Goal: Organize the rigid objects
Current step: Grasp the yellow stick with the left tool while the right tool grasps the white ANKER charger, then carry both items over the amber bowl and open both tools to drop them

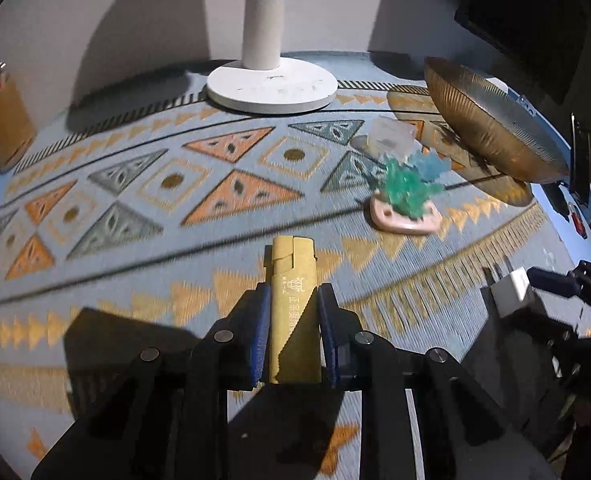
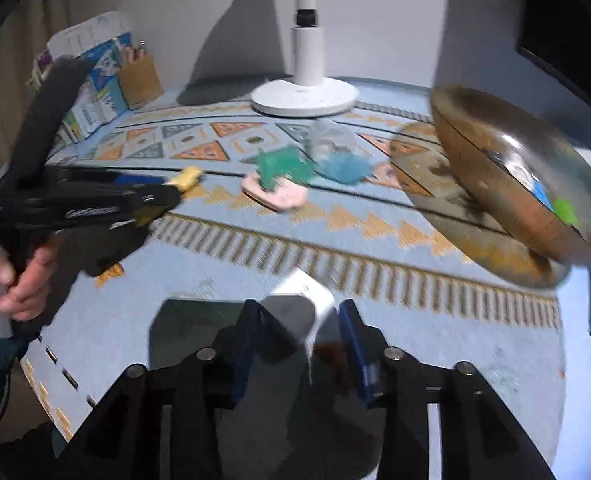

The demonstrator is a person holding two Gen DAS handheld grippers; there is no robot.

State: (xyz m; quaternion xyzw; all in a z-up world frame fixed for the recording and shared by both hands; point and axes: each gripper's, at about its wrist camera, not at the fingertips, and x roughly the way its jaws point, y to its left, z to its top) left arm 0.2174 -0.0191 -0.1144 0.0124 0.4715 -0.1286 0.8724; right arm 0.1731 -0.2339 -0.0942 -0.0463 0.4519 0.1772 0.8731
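My left gripper [image 1: 291,292] is shut on a tan-gold lighter [image 1: 293,280], held above the patterned cloth; it also shows in the right wrist view [image 2: 185,178]. My right gripper [image 2: 301,312] is shut on a white cube-shaped block [image 2: 305,294], seen at the right edge of the left wrist view [image 1: 511,290]. A brown ribbed bowl [image 1: 491,132] stands tilted at the right and holds small coloured items [image 2: 563,210]. A green spiky toy [image 1: 405,190] sits on a pink base [image 1: 403,220], with a blue spiky toy [image 1: 433,164] and a clear box [image 1: 389,136] behind.
A white lamp base [image 1: 271,88] stands at the back middle. A cardboard pen holder [image 2: 139,78] and printed boxes [image 2: 95,84] stand at the back left. A dark screen [image 1: 535,12] fills the back right corner. The table's front edge [image 2: 59,372] is close.
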